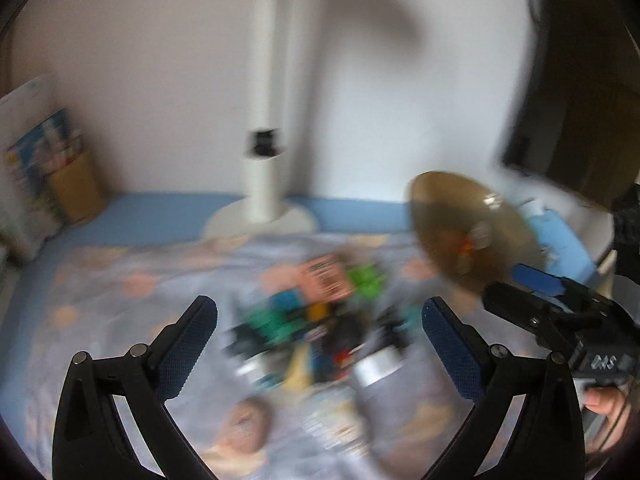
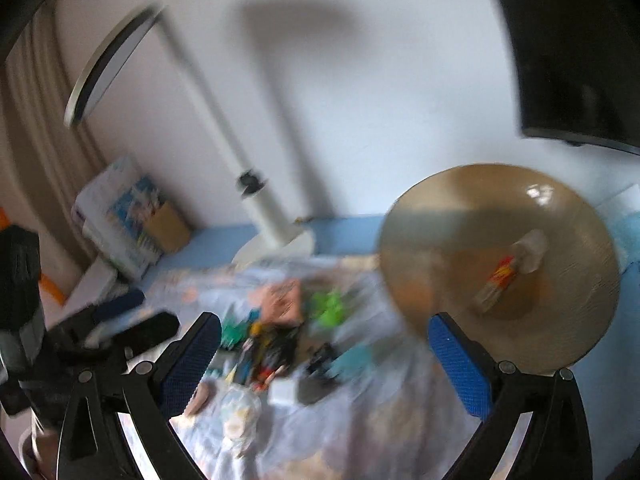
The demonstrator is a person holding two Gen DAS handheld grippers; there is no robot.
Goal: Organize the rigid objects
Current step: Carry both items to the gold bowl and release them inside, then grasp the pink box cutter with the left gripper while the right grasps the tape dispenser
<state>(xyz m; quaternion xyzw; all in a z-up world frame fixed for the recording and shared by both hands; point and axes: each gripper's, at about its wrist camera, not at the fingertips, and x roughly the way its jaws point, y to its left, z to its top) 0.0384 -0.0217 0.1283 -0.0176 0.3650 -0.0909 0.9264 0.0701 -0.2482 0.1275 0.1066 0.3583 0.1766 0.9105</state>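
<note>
Both views are motion-blurred. A pile of small toys and blocks (image 1: 320,328) lies on a pale patterned cloth (image 1: 120,288): a pink block (image 1: 326,276), green pieces (image 1: 366,278), dark pieces. The pile also shows in the right wrist view (image 2: 280,336). My left gripper (image 1: 320,344) is open and empty, above and in front of the pile. My right gripper (image 2: 324,360) is open and empty over the pile; it shows at the right of the left wrist view (image 1: 536,292). A gold dish (image 2: 500,268) with a small tube in it stands tilted at the right, also in the left wrist view (image 1: 472,232).
A white lamp post on a round base (image 1: 264,184) stands at the back by the wall. A printed box and a brown carton (image 1: 48,168) stand at the back left. A dark screen (image 2: 568,60) hangs at the upper right. A round cloth toy (image 1: 244,424) lies near me.
</note>
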